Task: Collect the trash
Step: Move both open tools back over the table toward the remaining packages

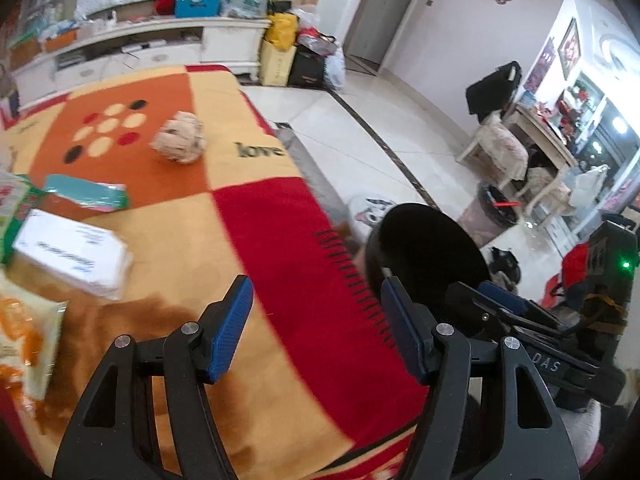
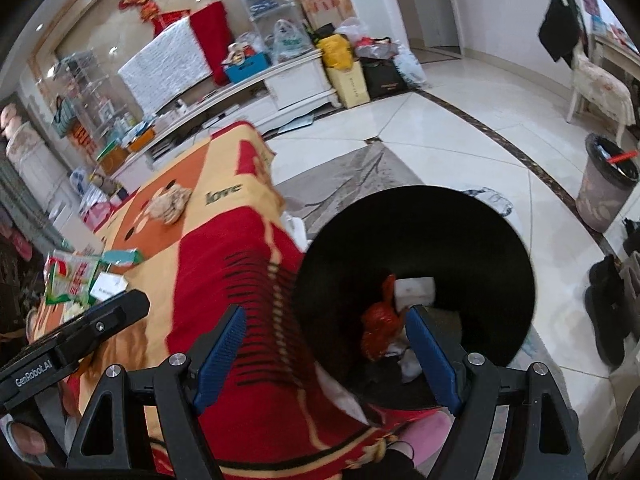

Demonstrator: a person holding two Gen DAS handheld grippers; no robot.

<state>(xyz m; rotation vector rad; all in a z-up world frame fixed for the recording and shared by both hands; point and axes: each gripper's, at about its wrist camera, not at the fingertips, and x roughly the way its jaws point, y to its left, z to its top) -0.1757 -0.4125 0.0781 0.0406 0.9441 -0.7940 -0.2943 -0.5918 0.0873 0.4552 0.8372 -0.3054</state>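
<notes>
A crumpled paper ball (image 1: 179,141) lies on the red, orange and yellow blanket-covered table (image 1: 256,216), far from me; it also shows in the right wrist view (image 2: 170,203). A black trash bin (image 2: 416,280) stands beside the table's edge and holds a red-orange wrapper (image 2: 380,326) and a white box (image 2: 414,291). My left gripper (image 1: 316,328) is open and empty above the table's near edge. My right gripper (image 2: 326,354) is open and empty over the bin's rim. The bin also shows in the left wrist view (image 1: 424,248).
On the table's left lie a white box (image 1: 76,258), a teal packet (image 1: 86,194), a green-white packet (image 1: 12,204) and an orange snack bag (image 1: 24,340). A second bin (image 2: 608,184) stands on the tiled floor. A chair (image 2: 600,84) and a TV cabinet (image 1: 160,48) stand beyond.
</notes>
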